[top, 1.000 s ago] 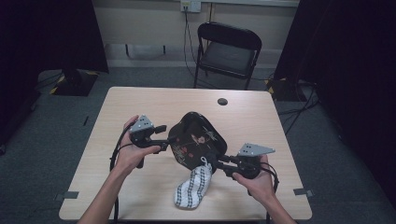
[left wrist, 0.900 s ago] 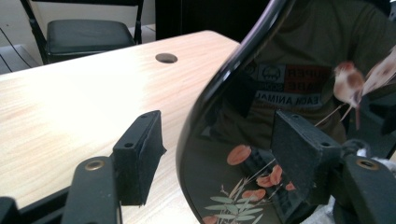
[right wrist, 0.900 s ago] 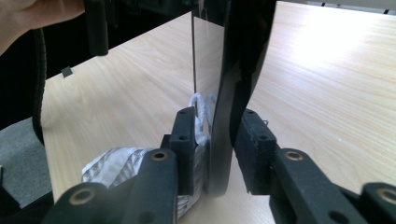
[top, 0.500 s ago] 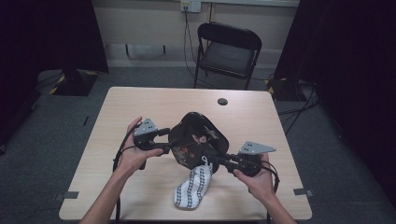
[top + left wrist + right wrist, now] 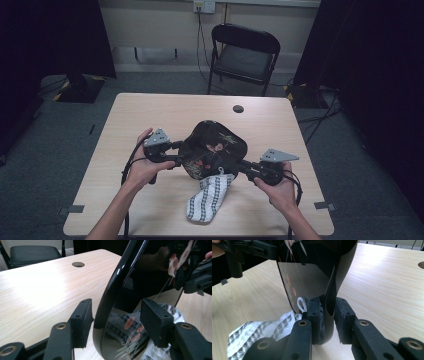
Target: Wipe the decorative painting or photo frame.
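One black lacquered tray (image 5: 214, 149) is the thing in hand: square with rounded corners, a raised rim, and a painted flower pattern on its glossy inside. It is held tilted above the middle of the tabletop (image 5: 150, 110), its lower near edge close to a white patterned cloth (image 5: 207, 198) that lies on the near part of the wood.

It looks stiff and fairly light, so it should keep its shape when lifted by the rim. The gloss suggests a slippery surface, and lacquer chips and scratches easily, so a knock against the wood would likely mark it. The rim is the sensible place to take hold, on opposite sides, with pads flat on either face rather than on a rounded corner.

The right tongs (image 5: 326, 312) are clamped on the rim at the tray's right near side, one pad on each face, with a loop of the cloth caught beside the inner pad. The left tongs (image 5: 115, 322) straddle the rim at the left side and have just been closing in on it; the outer pad looks about to touch the rim, the inner pad stands apart, so they are not yet gripping.

Farther off, a round cable hole (image 5: 238, 108) sits near the far edge, and a black folding chair (image 5: 243, 55) stands beyond.
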